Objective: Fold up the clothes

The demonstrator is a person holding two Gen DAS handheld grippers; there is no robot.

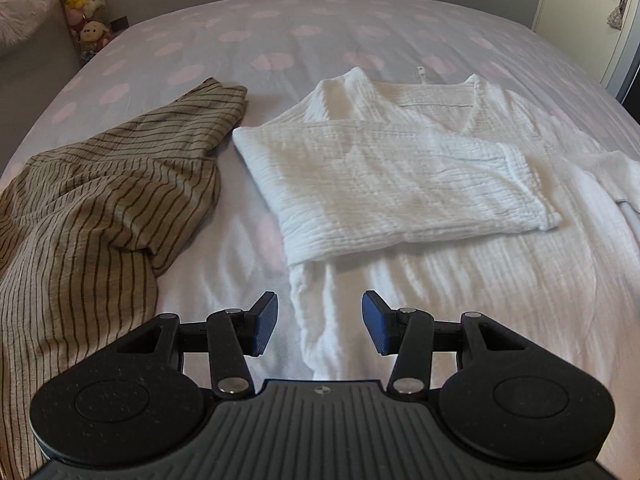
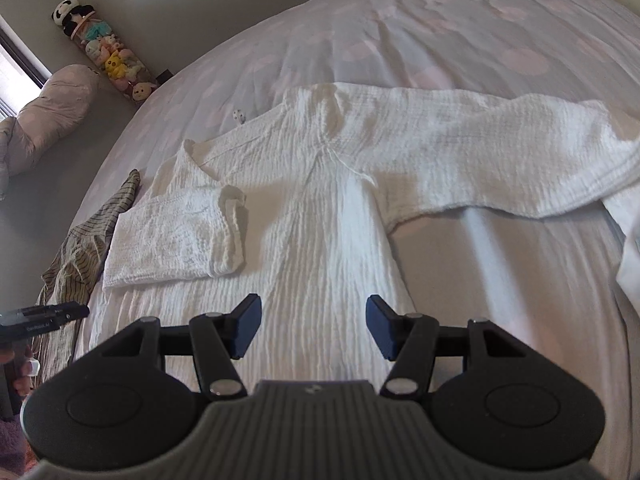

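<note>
Broadly, a bed [image 1: 320, 32] with a pale sheet dotted in pink carries a white crinkled cotton V-neck garment [image 1: 400, 184] lying flat, 1 sleeve folded across its chest and the other sleeve [image 2: 500, 152] stretched out sideways. Just beside it lies a crumpled tan cloth with thin dark stripes [image 1: 92, 216]. Both the left tool [image 1: 320, 324] and the right tool [image 2: 314, 326] hover above the white garment's lower part, jaws wide apart, gripping nothing.

Both wrist cameras look forward and down from low over the near edge of the bed [image 1: 280, 20], the left one facing its far edge, the right one turned toward its far left corner, both sharing the white garment [image 1: 400, 176].
</note>
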